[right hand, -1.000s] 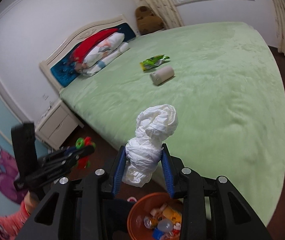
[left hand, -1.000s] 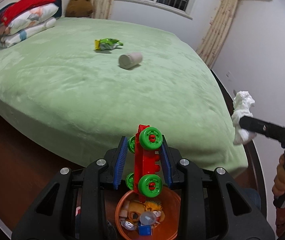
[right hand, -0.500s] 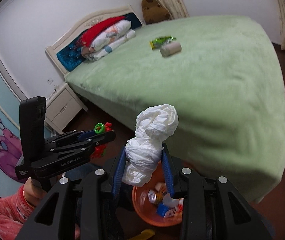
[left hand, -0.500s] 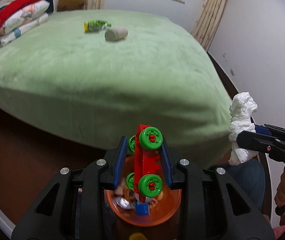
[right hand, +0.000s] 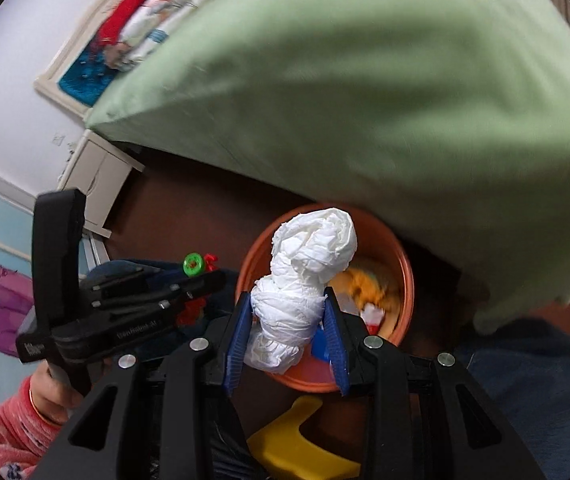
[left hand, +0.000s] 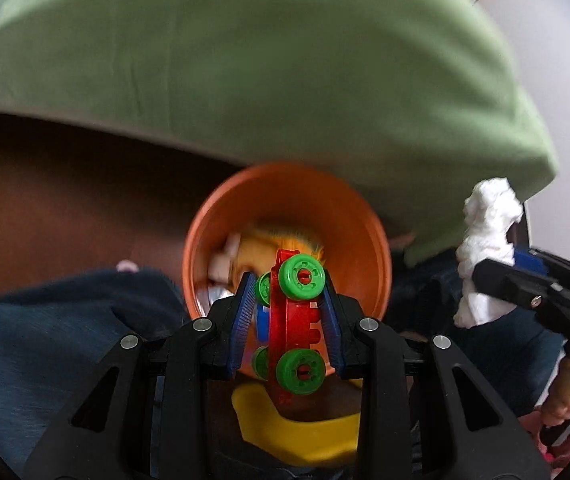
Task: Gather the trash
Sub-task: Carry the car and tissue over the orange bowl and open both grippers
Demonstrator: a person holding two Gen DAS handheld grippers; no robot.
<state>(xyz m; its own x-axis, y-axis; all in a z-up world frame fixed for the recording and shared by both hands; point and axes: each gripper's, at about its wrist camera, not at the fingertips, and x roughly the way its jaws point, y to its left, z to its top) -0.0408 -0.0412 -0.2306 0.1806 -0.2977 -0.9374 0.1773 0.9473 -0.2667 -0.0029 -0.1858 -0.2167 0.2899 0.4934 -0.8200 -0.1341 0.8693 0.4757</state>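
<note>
Two handheld grippers are hovering over an orange bin (left hand: 369,236) beside a green bed (left hand: 285,60), the left gripper (left hand: 288,320) with jaws clamped on a red toy car with green wheels (left hand: 293,328), the right gripper (right hand: 287,340) with jaws clamped on a crumpled white tissue wad (right hand: 305,280).

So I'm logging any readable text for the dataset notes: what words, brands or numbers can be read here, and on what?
Light lettering on the side of the left tool, seen from the right wrist: too blurred to read.
Partial white letters on the right tool body, at the left view's right edge: cut off, unreadable.
Orange bin, red toy, white tissue wad: no text visible.
</note>
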